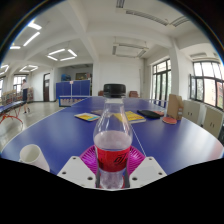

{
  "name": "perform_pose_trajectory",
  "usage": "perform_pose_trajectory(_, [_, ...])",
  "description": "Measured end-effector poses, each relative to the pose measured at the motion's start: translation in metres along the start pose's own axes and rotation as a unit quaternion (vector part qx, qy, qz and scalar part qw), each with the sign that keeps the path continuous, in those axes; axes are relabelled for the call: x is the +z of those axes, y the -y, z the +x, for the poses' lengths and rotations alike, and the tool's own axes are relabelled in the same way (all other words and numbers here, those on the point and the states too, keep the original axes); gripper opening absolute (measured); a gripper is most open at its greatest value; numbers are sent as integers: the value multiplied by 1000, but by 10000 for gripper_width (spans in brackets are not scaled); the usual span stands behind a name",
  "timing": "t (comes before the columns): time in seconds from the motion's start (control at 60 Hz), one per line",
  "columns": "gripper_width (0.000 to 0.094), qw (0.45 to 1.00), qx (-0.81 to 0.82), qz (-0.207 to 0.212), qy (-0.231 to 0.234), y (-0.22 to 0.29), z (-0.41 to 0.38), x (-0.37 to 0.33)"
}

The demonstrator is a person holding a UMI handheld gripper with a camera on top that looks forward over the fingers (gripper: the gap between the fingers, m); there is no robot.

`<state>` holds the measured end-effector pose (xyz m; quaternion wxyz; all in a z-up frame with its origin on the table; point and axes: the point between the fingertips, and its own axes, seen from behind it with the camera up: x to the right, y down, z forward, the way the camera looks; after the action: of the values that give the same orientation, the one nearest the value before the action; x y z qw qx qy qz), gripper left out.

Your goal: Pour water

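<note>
A clear plastic bottle (112, 140) with a red label stands upright between my fingers, its cap end toward the ceiling. Both magenta pads (88, 157) press against its sides, so my gripper (112, 162) is shut on the bottle and holds it above the blue table (60, 130). A white cup (33, 156) stands on the table to the left of the fingers, close by. The bottle's lower part is hidden by the gripper body.
Yellow papers (88, 117) and a dark object (150, 114) lie farther back on the table. Chairs (176, 105) stand at the right, a black chair (115, 90) beyond the table, and windows (206, 82) line the right wall.
</note>
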<state>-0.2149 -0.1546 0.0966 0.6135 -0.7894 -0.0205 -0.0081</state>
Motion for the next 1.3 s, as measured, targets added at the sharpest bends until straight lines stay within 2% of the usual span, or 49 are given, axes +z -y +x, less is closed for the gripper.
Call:
perform_pose_trajectory(0.117, [475, 1000, 0, 12, 1, 3, 0, -8])
perform_pose_trajectory(0.133, [497, 1000, 2, 8, 0, 6, 0, 12])
perform_pose_trajectory(0.183, [558, 1000, 9, -10, -1, -4, 3, 1])
perform_pose_trajectory(0.217, [672, 999, 12, -30, -2, -5, 3, -1])
perform_pose_trajectory(0.25, [846, 999, 15, -48, -3, -11, 5, -5])
perform_pose_trajectory(0.267, [854, 998, 15, -55, -4, -12, 6, -8])
perform_pose_trajectory(0.317, [820, 998, 10, -67, -19, -13, 13, -21])
perform_pose_trajectory(0.35, [852, 997, 4, -72, -29, -11, 19, -5])
perform_pose_trajectory(0.383, [864, 997, -1, -72, -35, -13, 17, -31])
perform_pose_trajectory(0.483, [851, 996, 3, -83, -42, -7, 14, -77])
perform_pose_trajectory(0.5, [854, 995, 4, -86, -43, 4, 17, -68])
perform_pose_trajectory(0.767, [849, 995, -21, -79, -54, 31, -21, -242])
perform_pose_trajectory(1.0, [853, 992, -24, -102, -68, 14, -60, -386])
perform_pose_trajectory(1.3, [854, 992, -17, -96, -75, 10, -76, -469])
